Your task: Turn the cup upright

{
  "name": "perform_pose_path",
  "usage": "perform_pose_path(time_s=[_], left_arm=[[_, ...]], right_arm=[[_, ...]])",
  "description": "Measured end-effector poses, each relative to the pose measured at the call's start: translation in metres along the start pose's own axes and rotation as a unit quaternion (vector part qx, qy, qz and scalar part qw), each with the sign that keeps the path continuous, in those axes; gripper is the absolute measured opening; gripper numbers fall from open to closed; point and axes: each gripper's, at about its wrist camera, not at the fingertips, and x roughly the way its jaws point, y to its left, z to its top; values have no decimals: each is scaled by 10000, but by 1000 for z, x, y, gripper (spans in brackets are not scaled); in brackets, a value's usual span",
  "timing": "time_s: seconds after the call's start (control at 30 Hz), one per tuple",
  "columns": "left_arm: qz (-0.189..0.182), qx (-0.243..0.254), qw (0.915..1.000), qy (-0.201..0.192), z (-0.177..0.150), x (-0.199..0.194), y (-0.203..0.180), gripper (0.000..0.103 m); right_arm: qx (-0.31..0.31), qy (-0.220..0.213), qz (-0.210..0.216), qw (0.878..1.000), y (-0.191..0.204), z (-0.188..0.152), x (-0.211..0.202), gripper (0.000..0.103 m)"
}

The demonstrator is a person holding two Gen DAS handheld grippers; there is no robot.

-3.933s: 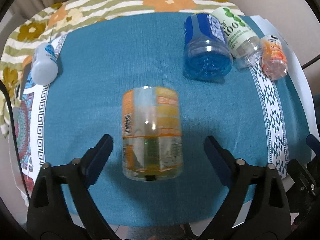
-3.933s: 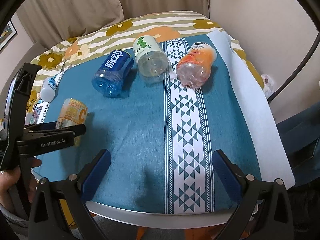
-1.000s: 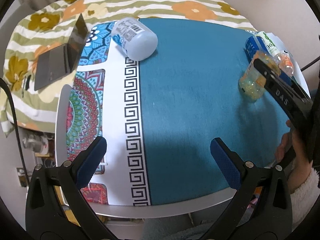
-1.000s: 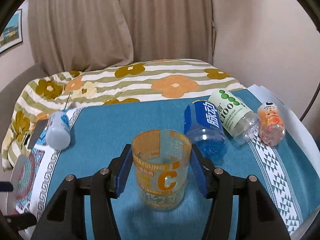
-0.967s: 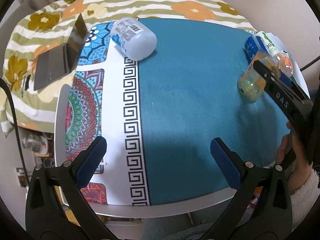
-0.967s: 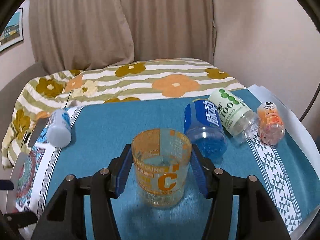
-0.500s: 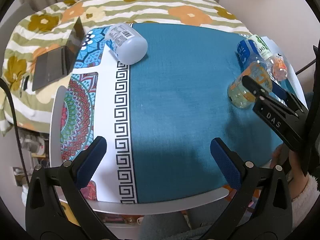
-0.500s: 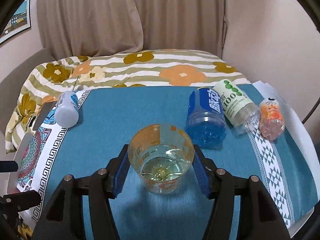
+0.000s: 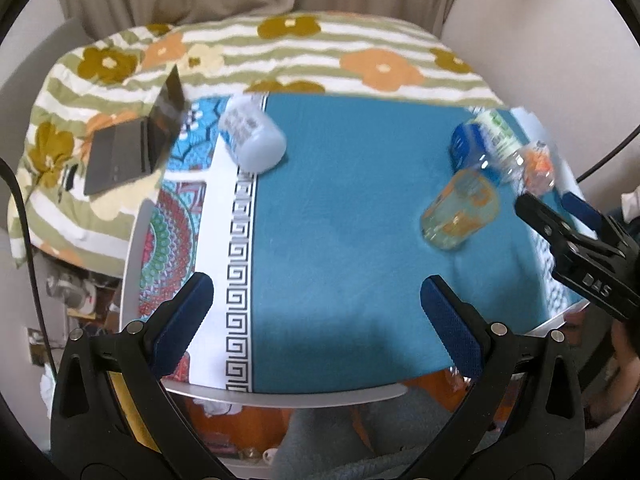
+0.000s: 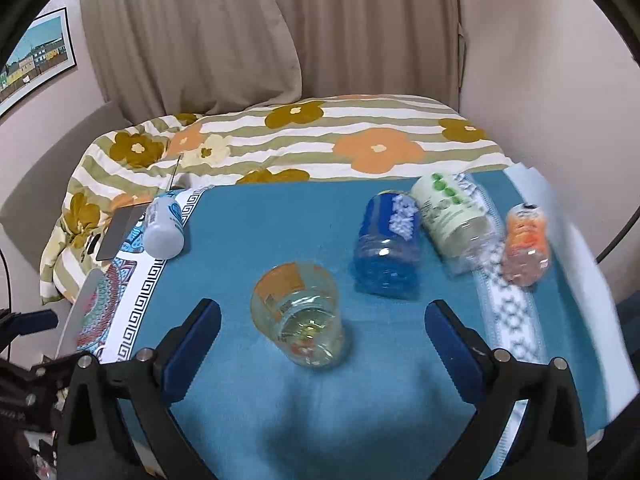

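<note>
Standing upright, cup [image 10: 298, 316] sits between spread right hand-held gripper [image 10: 320, 334], untouched.

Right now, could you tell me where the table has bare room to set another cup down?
Free: the teal cloth between the white bottle and the cup, and the near strip before the cup. Crowded: the far right, where the blue bottle, green-dotted bottle and orange bottle lie.

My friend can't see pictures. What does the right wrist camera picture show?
A clear cup with orange print stands upright on a teal tablecloth, between the wide-open blue fingers of the right gripper, which do not touch it. Behind it lie a blue bottle, a green-dotted bottle, an orange bottle and a white bottle.
</note>
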Motion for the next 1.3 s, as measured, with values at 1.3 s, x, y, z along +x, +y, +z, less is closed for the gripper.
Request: perform_pose_path(time_s=[1.3], left_arm=[[319, -69, 9919, -1224, 14, -69, -55, 103]], right_arm=[[-20, 358, -537, 9979, -65, 19, -71, 102]])
